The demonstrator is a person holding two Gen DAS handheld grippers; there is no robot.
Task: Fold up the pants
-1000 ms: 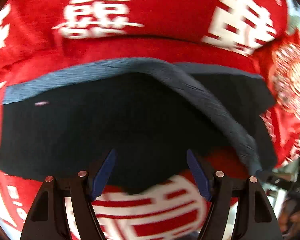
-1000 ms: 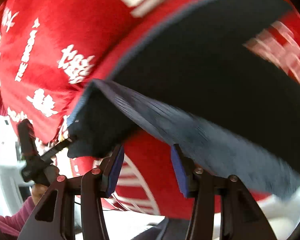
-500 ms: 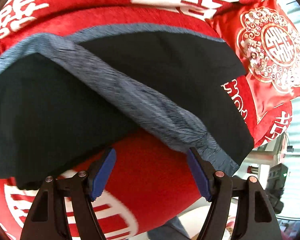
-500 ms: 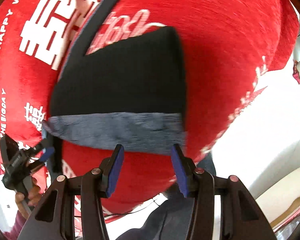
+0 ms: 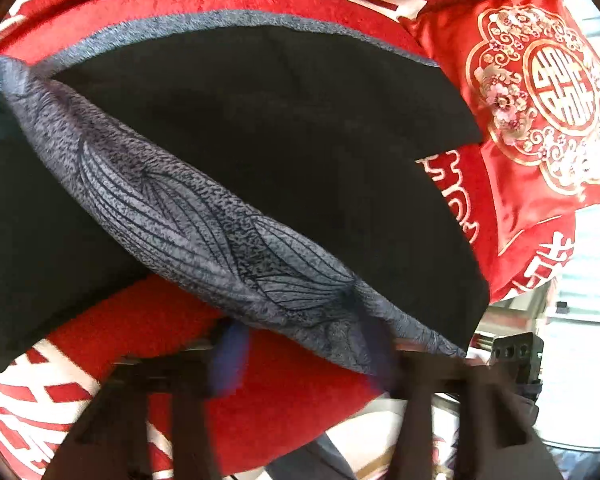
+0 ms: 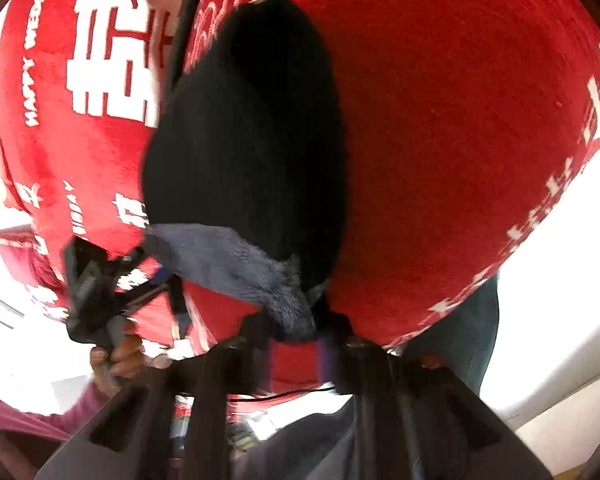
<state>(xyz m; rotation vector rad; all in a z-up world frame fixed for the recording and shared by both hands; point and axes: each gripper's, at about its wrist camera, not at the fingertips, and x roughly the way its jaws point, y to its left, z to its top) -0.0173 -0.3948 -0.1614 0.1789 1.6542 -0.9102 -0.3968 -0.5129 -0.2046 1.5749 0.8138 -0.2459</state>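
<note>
The black pants [image 5: 300, 152] with a grey patterned waistband [image 5: 204, 232] lie on a red bedspread [image 5: 292, 392]. My left gripper [image 5: 304, 354] is blurred, its blue pads apart, and the waistband edge lies at the fingertips. In the right wrist view the pants [image 6: 252, 128] stretch away from me and my right gripper [image 6: 296, 334] is closed on the grey waistband corner [image 6: 288, 300]. The left gripper [image 6: 100, 280] shows at the left there, at the waistband's other end.
A red embroidered cushion [image 5: 540, 112] lies at the right of the bed. The bedspread [image 6: 460, 120] carries white characters and drops off at its near edge. A person's hand [image 6: 116, 356] holds the other gripper. White floor [image 6: 560, 300] is at the right.
The right gripper moved in and closed on the waistband corner. The left gripper moved up to the waistband edge, and the pants look more stretched out.
</note>
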